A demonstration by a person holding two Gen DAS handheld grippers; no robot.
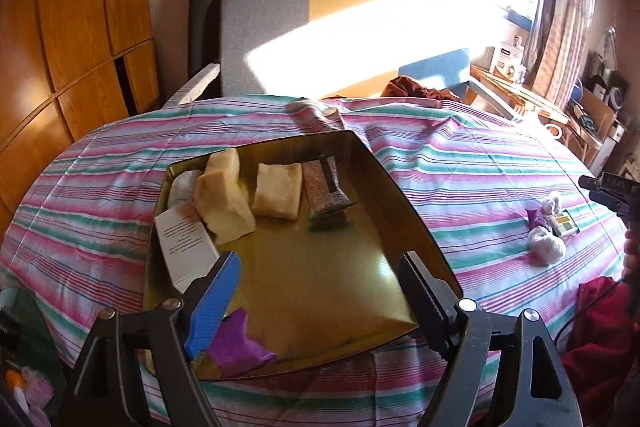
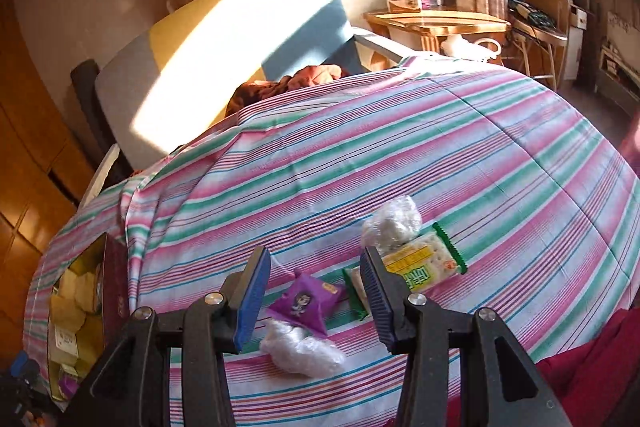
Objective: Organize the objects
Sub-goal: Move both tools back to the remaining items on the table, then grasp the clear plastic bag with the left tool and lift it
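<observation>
A gold tin (image 1: pixel 400 203) stands on the striped tablecloth (image 1: pixel 460 163). It holds pale yellow cake packets (image 1: pixel 224 203), a speckled bar packet (image 1: pixel 324 187), a white card box (image 1: pixel 184 247) and a purple wrapper (image 1: pixel 236 343). My left gripper (image 1: pixel 320 267) hangs open over the tin's near end with nothing between its fingers. My right gripper (image 2: pixel 316 259) stands open above loose snacks on the cloth: a purple packet (image 2: pixel 306 301), a clear-wrapped white lump (image 2: pixel 300 347), a second wrapped lump (image 2: pixel 394 223) and green-edged cracker packets (image 2: pixel 424 263). The same tin (image 2: pixel 80 299) shows at the left edge.
A grey and yellow sofa back (image 1: pixel 280 27) stands behind the table, with wooden cabinets (image 1: pixel 72 27) to the left. A small wooden side table (image 2: pixel 436 21) and shelves sit by the window. Red fabric (image 2: pixel 580 367) lies at the near right edge.
</observation>
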